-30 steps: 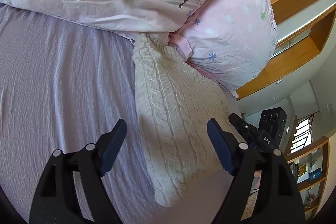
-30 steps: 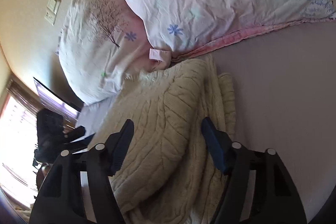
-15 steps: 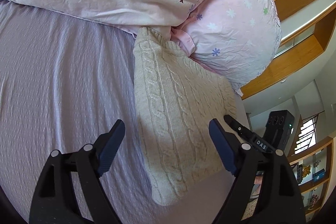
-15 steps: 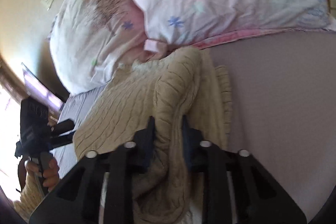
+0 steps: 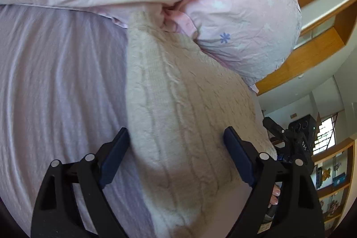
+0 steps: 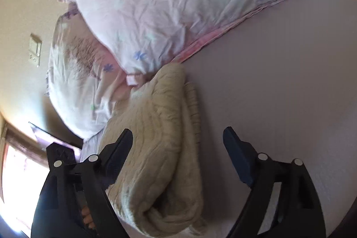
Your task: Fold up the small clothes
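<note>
A folded cream cable-knit sweater (image 5: pixel 185 108) lies on the lavender bed sheet (image 5: pixel 55 86), its far end against the pillows. My left gripper (image 5: pixel 176 148) is open and empty, its jaws spread over the sweater's near part. In the right wrist view the sweater (image 6: pixel 160 148) lies folded in layers, with a thick fold at its near end. My right gripper (image 6: pixel 178 148) is open and empty, its left finger over the sweater and its right finger over bare sheet (image 6: pixel 279 81).
Two pink patterned pillows (image 5: pixel 241 21) (image 6: pixel 178 3) lie at the head of the bed. The other gripper (image 5: pixel 296 139) shows past the bed's right edge in the left wrist view. Wooden shelves (image 5: pixel 334 182) and a wall switch (image 6: pixel 34 48) stand beyond.
My right gripper was shut on a fold of the sweater half a second ago; it has let go, opened and shifted right. My left gripper moved closer over the sweater, still open.
</note>
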### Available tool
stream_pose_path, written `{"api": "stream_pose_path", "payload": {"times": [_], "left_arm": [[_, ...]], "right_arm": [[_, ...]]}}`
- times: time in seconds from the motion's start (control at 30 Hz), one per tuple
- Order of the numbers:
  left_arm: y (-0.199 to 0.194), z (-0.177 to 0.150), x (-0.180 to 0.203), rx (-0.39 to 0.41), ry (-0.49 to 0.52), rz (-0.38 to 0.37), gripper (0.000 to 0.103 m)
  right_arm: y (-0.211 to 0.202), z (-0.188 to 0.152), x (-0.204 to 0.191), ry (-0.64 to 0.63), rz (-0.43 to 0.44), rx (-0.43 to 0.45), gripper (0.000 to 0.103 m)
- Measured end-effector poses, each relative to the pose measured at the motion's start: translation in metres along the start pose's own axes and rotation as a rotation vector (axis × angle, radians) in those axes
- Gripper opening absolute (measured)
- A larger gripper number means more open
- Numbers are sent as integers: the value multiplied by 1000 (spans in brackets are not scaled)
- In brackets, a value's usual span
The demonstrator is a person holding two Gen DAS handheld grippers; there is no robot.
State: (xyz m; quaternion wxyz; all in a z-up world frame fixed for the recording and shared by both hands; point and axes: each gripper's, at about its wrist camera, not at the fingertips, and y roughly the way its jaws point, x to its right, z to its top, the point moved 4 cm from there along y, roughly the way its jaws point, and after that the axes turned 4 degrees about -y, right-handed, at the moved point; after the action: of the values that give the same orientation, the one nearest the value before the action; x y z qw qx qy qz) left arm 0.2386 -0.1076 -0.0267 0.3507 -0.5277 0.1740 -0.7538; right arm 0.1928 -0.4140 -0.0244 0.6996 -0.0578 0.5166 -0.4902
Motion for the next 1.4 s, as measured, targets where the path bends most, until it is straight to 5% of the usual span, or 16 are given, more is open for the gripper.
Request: {"api": "stream_pose_path", "payload": {"times": [0.03,0.07,0.13,0.27,0.4,0.5,0.6,0.63,0.67,0.83,1.0,1.03,1.1,1.13,1.17,1.4], "left_arm": [[3,-1,1,7,2,2,73],[2,-1,2,17,6,-4,61],[-6,-1,3,39,36,-22,43],[-50,-1,-3,90,112,-10,40],[-89,-6,-26,114,206,145,53],[-125,-11,-37,245,256,300,66],[-145,-18,-18,323,292,258,72],[-146,-20,-10,329,307,227,73],[-144,-24,1,325,329,203,75],[-127,-45,31,268,413,158,76],[-134,-63,23,289,414,236,81],[-136,-68,19,288,417,263,83],[-143,-82,9,300,410,382,101],[-146,-90,4,328,403,461,101],[-148,-97,2,344,402,519,101],[-124,-121,-22,218,320,633,101]], "right_arm": [[5,-3,0,5,3,-17,70],[13,-8,0,11,18,-42,39],[18,-15,-8,-8,25,-24,38],[23,-28,-50,-94,120,-50,29],[45,-47,-87,-240,56,-131,37],[28,-27,-90,-223,8,40,62],[37,-15,-92,-205,-1,43,61],[48,-15,-93,-217,-20,10,56],[60,-18,-94,-240,-30,-29,17],[52,-17,-71,-217,-181,25,10],[36,-26,-76,-273,-280,67,10],[23,-31,-82,-287,-277,99,12],[1,-45,-87,-301,-263,145,36],[-14,-55,-91,-317,-247,171,77],[-25,-63,-92,-340,-227,192,101],[-46,-130,-90,-483,-491,137,102]]}}
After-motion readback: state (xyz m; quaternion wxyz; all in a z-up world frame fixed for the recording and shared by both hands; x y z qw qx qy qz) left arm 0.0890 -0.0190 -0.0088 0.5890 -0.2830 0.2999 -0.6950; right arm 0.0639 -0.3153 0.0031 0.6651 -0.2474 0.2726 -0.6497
